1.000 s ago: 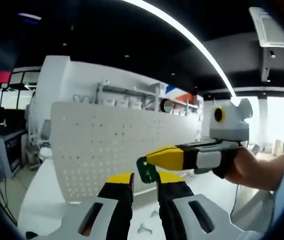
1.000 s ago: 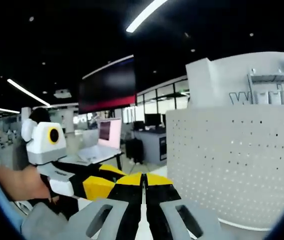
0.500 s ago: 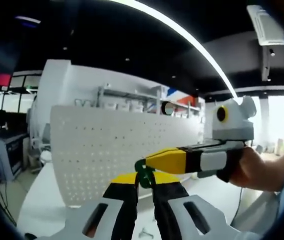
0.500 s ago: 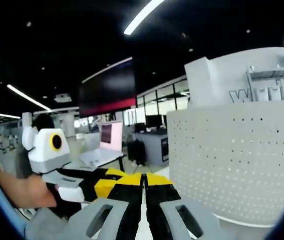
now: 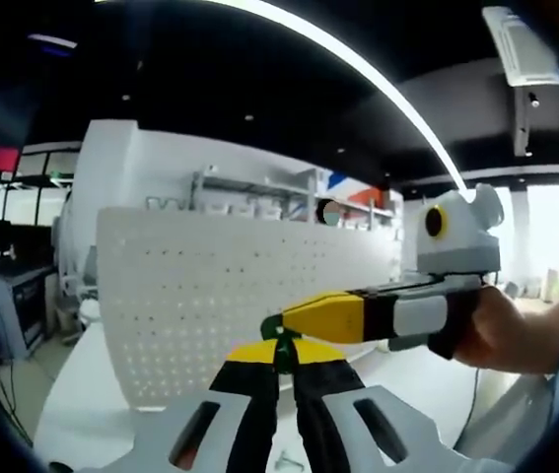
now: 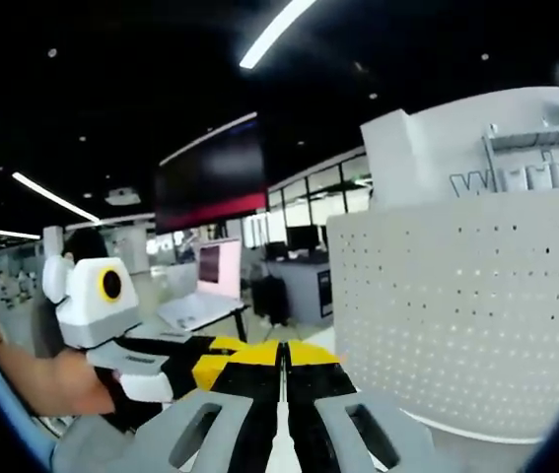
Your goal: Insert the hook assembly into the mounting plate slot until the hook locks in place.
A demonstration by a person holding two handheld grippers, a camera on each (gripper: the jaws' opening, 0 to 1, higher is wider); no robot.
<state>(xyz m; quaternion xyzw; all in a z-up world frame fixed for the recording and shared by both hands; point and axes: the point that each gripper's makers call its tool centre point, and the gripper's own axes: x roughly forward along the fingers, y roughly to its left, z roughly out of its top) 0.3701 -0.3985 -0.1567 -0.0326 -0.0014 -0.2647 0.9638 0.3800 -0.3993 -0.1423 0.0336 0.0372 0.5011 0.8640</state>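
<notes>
My left gripper (image 5: 281, 357) and right gripper (image 5: 271, 325) both pinch the green hook (image 5: 281, 342) at lower centre; insertion remains (pegboard plate (image 5: 210, 296) stands behind, apart).

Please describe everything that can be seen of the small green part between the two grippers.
The green part is small and dark green and looks like plastic; its full shape cannot be told, because little of it shows. In the left gripper view it sits at the yellow tips of the right gripper, which comes in from the right and is shut on it. The left gripper has its jaws closed around it from below. It is held in the air in front of the white perforated board, apart from it.
</notes>
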